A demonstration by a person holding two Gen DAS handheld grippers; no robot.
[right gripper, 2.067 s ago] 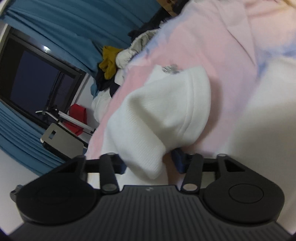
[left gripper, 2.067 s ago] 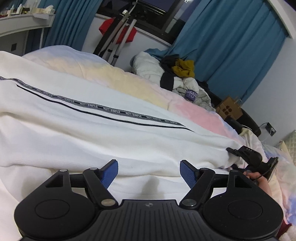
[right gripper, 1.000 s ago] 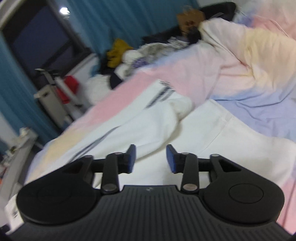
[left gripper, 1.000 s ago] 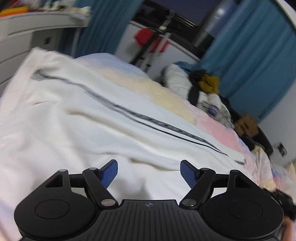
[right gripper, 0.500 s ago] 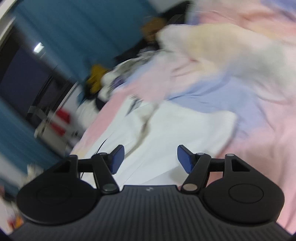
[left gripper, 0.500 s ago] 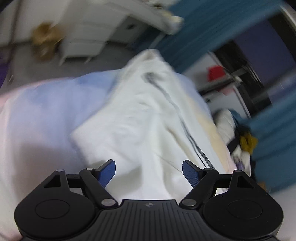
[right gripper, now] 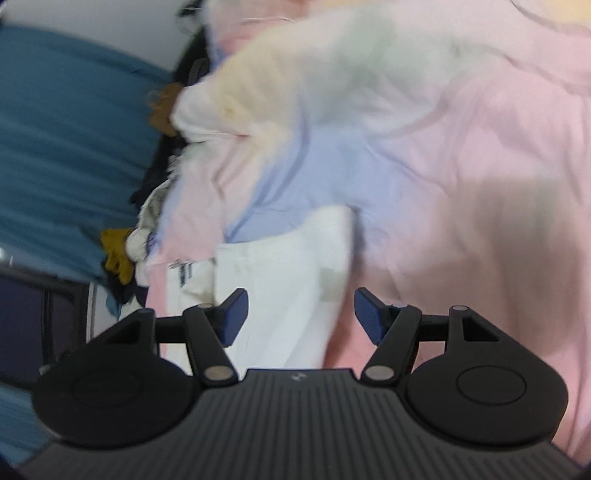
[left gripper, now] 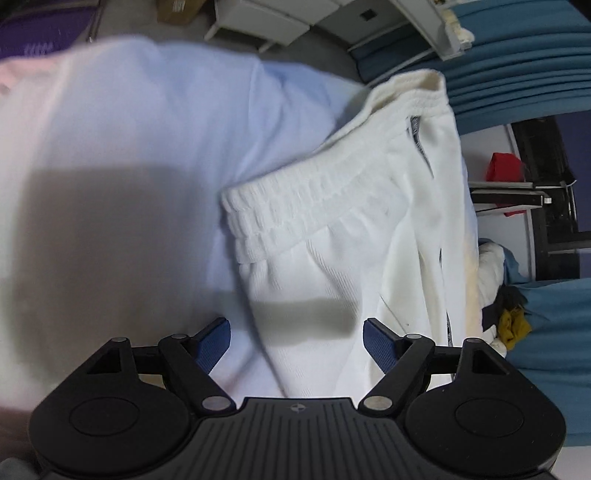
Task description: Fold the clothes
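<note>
White trousers (left gripper: 343, 236) with a ribbed elastic waistband (left gripper: 291, 199) and a dark side stripe lie on the pastel bedspread (left gripper: 129, 129). My left gripper (left gripper: 297, 345) is open and empty, hovering over the waist end. In the right wrist view the trousers' other end (right gripper: 291, 273) lies flat on the pink and lilac bedspread (right gripper: 480, 184). My right gripper (right gripper: 300, 315) is open and empty, just above that end's corner.
Blue curtains (left gripper: 517, 66) and a dark window (left gripper: 561, 192) stand beyond the bed. A heap of clothes with a mustard piece (left gripper: 511, 326) lies at the bed's far side. White drawers (left gripper: 266, 18) and a box stand on the floor.
The right gripper let go of the trouser leg and opened. Both grippers swung to opposite ends of the trousers; the left now looks at the waistband, the right at the other end.
</note>
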